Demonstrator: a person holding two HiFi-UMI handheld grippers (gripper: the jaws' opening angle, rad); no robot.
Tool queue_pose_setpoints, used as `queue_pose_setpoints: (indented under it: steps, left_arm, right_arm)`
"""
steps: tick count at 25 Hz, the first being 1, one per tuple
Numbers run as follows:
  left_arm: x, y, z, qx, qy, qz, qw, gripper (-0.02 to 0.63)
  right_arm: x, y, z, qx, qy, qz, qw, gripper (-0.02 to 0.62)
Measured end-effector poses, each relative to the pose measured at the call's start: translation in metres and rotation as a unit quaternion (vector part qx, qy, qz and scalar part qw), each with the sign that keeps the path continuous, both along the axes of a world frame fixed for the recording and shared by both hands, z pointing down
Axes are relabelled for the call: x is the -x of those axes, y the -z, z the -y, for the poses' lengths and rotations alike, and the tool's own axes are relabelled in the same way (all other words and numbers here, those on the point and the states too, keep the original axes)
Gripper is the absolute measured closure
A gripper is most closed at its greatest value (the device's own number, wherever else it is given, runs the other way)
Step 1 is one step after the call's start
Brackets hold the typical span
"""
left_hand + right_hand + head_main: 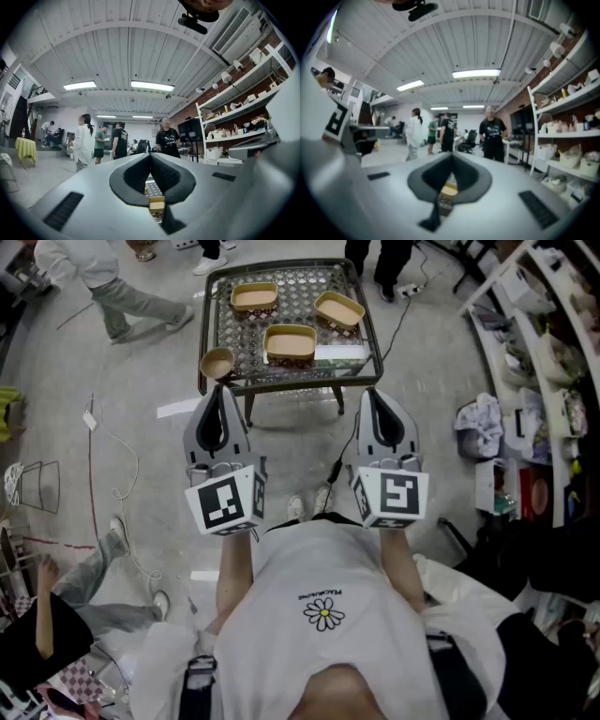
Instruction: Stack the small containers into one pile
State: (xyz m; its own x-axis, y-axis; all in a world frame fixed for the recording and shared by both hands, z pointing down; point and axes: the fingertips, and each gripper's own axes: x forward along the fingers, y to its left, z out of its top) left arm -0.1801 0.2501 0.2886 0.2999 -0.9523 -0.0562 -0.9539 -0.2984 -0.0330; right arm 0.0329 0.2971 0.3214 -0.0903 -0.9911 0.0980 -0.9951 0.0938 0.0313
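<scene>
the stacking had not yet begun, as far as could be judged: nothing was lifted and no container sat inside another. a low surface (239, 334) with a metal lattice top stood ahead of the person, well apart from both tools. the left gripper (223, 392) and the right gripper (368, 393) were held level, side by side, short of it. the left fingers (168, 174) and the right fingers (465, 174) were clenched together on nothing.

the next move likely called for reaching forward, spreading one pair of fingers and taking a container by its rim.

three shallow tan rectangular containers lay apart on the lattice: the near middle container (291, 341), the far left container (254, 297) and the far right container (339, 308). a smaller round bowl (217, 363), also tan, sat at the near left corner.
</scene>
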Motion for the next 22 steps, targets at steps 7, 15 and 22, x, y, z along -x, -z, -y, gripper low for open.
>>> queue_pose_setpoints:
  steps: [7, 15, 22]
  left_arm:
    - [-0.009, 0.009, 0.006, -0.013, 0.003, -0.013, 0.9998, 0.58]
    - [-0.033, 0.004, 0.0, -0.006, 0.002, -0.001, 1.0, 0.58]
    - [-0.041, -0.014, 0.001, -0.003, 0.02, -0.009, 0.9998, 0.58]
  right_arm:
    - [-0.008, 0.006, 0.007, -0.012, 0.01, 0.006, 1.0, 0.565]
    - [-0.024, -0.005, 0.006, -0.008, 0.017, 0.017, 1.0, 0.565]
    - [-0.031, -0.019, 0.011, -0.006, 0.036, -0.011, 0.999, 0.563]
